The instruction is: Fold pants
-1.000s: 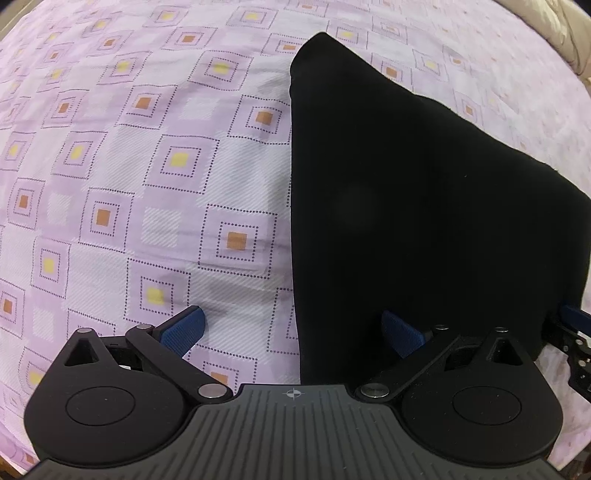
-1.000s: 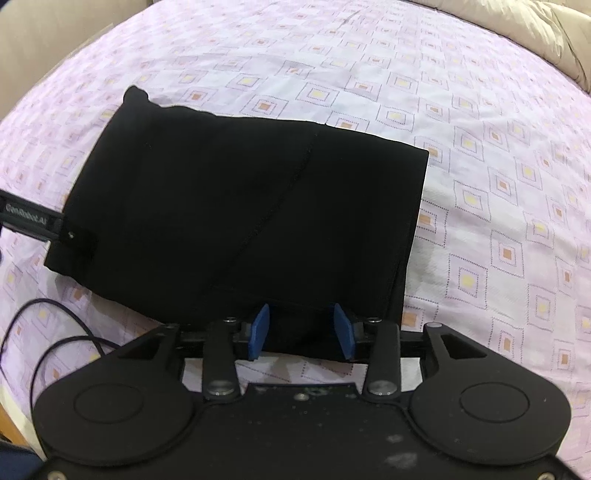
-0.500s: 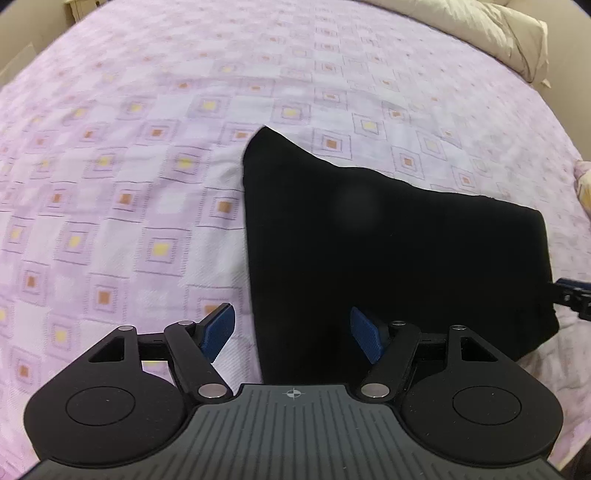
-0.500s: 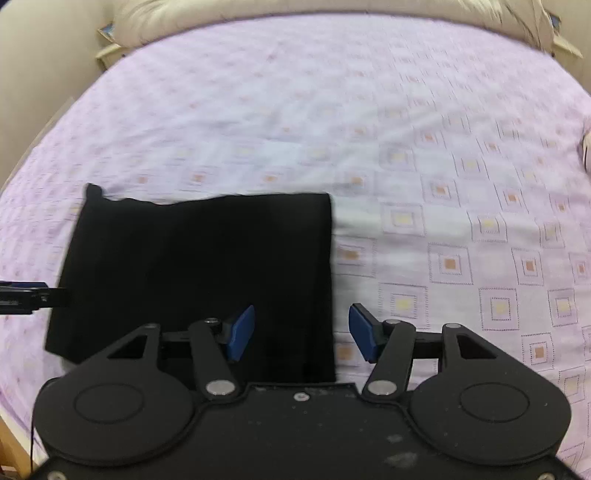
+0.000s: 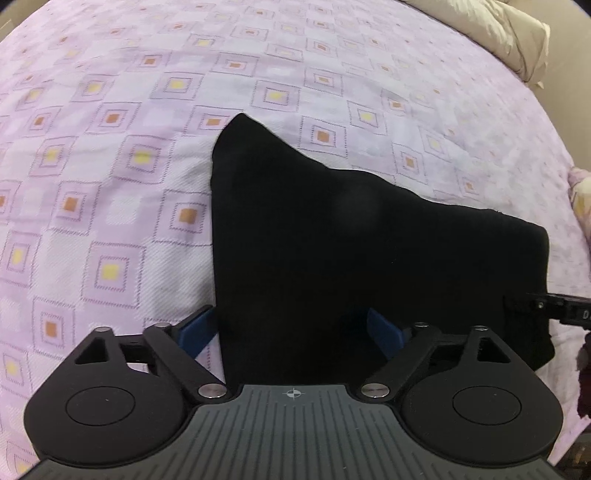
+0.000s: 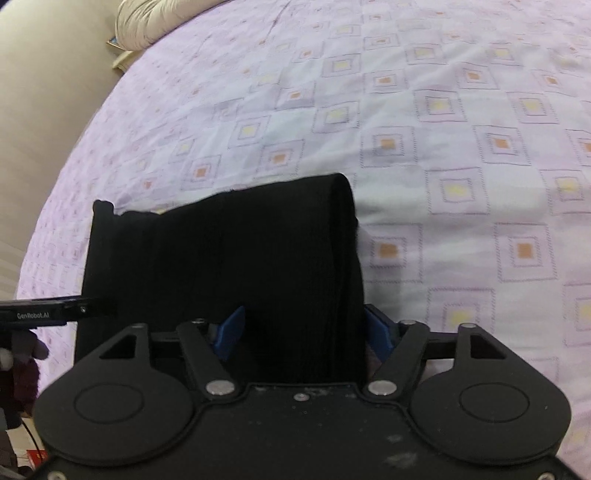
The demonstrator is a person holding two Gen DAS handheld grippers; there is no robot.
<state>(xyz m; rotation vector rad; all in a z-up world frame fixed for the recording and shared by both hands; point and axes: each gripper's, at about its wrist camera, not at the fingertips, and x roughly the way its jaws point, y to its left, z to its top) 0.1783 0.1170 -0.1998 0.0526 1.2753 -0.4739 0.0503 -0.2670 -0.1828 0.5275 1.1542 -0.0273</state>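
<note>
The black pants [image 5: 351, 251] lie folded into a compact bundle on the lilac patterned bedspread [image 5: 110, 147]. My left gripper [image 5: 291, 330] is open, its blue fingers straddling the bundle's near left corner. In the right wrist view the pants [image 6: 229, 254] show a thick folded edge on the right. My right gripper [image 6: 304, 330] is open, its fingers on either side of that folded edge at the near side. Each gripper's tip shows at the side of the other's view.
The bedspread [image 6: 461, 147] stretches wide around the pants. A beige pillow [image 5: 517, 33] lies at the far right corner, also seen at the top left in the right wrist view [image 6: 147, 26]. The bed's edge [image 6: 55, 206] runs along the left.
Both grippers first lifted back from the pants and then came down close again. The right gripper has opened wider and now straddles the folded edge.
</note>
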